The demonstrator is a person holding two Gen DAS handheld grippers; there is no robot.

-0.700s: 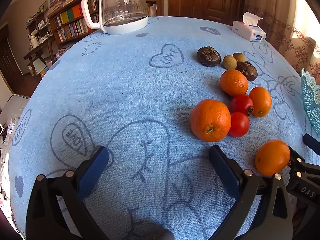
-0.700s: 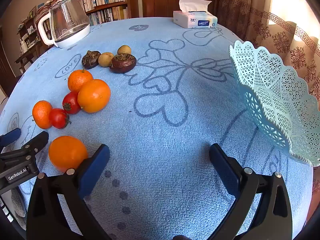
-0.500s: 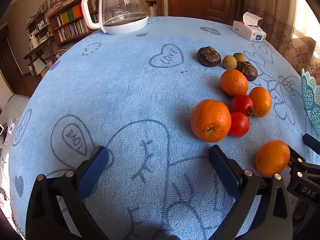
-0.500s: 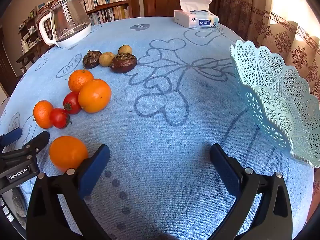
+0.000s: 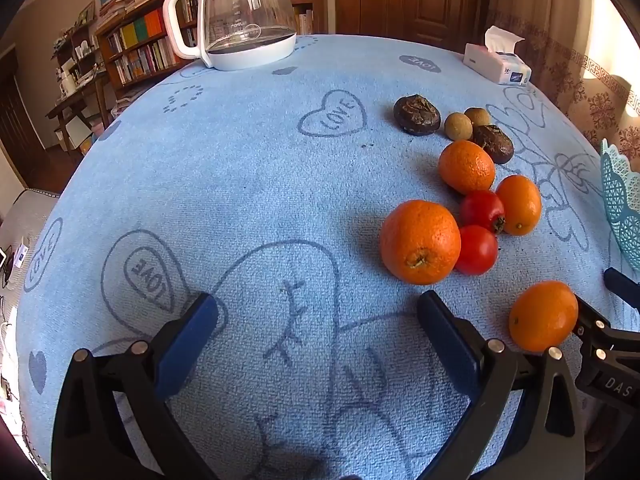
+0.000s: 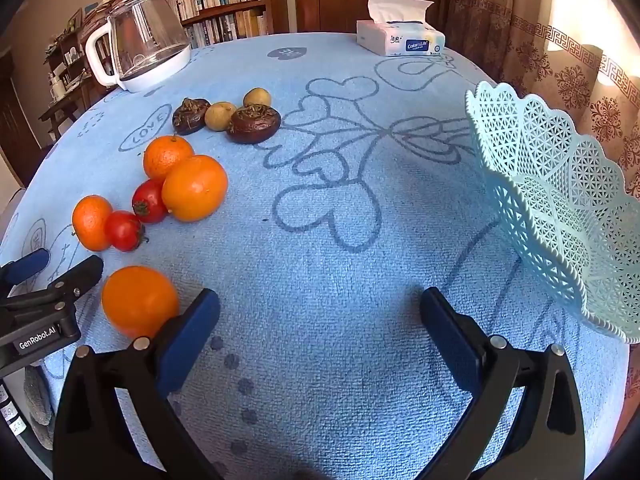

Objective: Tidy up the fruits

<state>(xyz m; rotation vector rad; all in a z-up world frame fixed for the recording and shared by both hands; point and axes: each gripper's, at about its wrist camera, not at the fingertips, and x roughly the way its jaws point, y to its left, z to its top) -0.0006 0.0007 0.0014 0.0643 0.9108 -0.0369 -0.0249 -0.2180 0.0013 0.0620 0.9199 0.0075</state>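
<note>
Several oranges, two red tomatoes, two dark wrinkled fruits and two small tan fruits lie on a blue cloth. The largest orange (image 5: 420,242) sits just ahead of my left gripper (image 5: 318,312), which is open over bare cloth. A lone orange (image 5: 543,316) (image 6: 139,301) rests between the two grippers, beside the left finger of my right gripper (image 6: 320,308), also open and holding nothing. The tomatoes (image 5: 478,230) (image 6: 136,216) touch the oranges. A pale turquoise lattice basket (image 6: 560,204) stands to the right, with nothing seen in it.
A glass kettle with a white handle (image 5: 240,16) stands at the far left of the table, a tissue box (image 6: 400,36) at the far right. Bookshelves (image 5: 136,40) and a wooden door lie beyond. The table's edge curves close on the left.
</note>
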